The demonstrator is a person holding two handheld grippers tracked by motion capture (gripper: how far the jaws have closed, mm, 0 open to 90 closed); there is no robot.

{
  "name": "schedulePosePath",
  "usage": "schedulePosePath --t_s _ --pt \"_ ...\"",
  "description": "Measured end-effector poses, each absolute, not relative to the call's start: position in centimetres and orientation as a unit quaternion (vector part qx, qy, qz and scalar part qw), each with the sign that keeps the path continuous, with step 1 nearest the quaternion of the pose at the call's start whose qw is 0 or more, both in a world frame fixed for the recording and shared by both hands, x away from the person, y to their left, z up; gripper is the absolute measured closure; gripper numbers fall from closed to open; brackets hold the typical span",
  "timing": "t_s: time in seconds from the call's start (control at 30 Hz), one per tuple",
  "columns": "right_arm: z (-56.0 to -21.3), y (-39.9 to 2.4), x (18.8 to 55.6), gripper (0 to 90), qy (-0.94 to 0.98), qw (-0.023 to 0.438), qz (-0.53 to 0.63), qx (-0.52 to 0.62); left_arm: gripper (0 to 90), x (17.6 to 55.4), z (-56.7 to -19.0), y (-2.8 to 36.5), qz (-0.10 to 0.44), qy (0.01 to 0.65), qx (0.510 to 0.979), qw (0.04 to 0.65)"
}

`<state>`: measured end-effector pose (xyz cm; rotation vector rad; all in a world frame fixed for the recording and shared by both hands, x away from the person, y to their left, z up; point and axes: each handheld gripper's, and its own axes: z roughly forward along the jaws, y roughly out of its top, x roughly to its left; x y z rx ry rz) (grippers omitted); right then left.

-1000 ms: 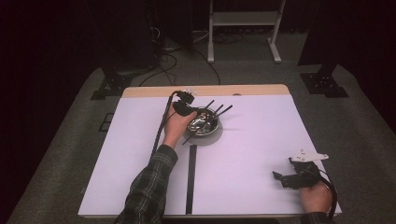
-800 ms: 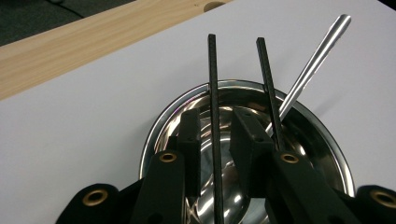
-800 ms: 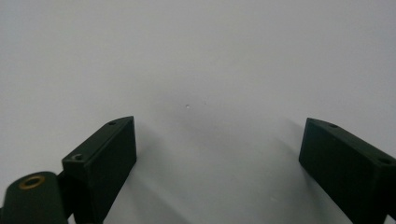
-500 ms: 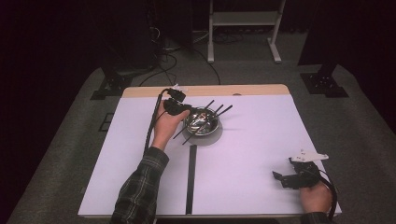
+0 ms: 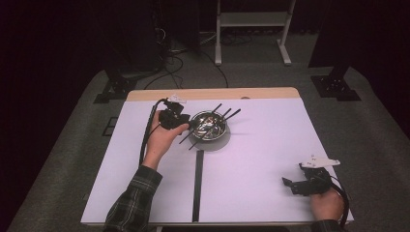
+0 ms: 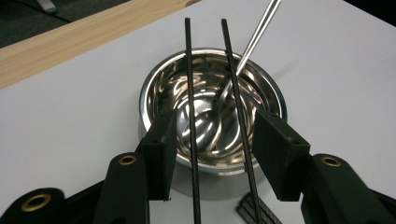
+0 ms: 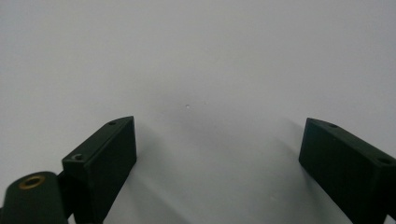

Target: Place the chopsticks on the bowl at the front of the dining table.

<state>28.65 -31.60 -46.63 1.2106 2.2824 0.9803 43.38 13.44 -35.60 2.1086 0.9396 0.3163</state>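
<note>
Chopsticks (image 6: 191, 140) lie across the rim of the steel bowl (image 5: 211, 126), upper centre of the high view, spoon (image 6: 252, 42) leaning inside. Left gripper (image 5: 186, 128) has backed off to the bowl's left compared with a second ago; its jaws have just been opening and now stand half-wide, both sticks between them untouched. Reads as a release: sticks placed. Right gripper (image 5: 290, 186) idle, wide open, empty, lower right on the white table (image 5: 261, 159).

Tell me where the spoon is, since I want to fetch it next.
The spoon lies in the steel bowl at the table's far middle, its handle leaning over the far rim beside two black chopsticks, just ahead of the left gripper.
</note>
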Motion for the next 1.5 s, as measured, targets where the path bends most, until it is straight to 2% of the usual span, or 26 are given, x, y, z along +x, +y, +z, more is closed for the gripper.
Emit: schedulePosePath --t_s 0.6,0.97,1.5 --pt "-46.6 -31.6 28.6 9.5 0.811 0.189 0.348 0.431 40.9 39.6 -38.0 16.1 0.113 0.376 0.831 0.393" --pt "-46.6 -31.6 28.6 9.5 0.811 0.188 0.348 0.431 28.0 39.2 -39.5 15.9 0.103 0.374 0.839 0.383" --pt "-46.6 -31.6 28.6 9.5 0.811 0.188 0.348 0.431 26.7 38.9 -40.8 14.8 0.086 0.367 0.851 0.365"
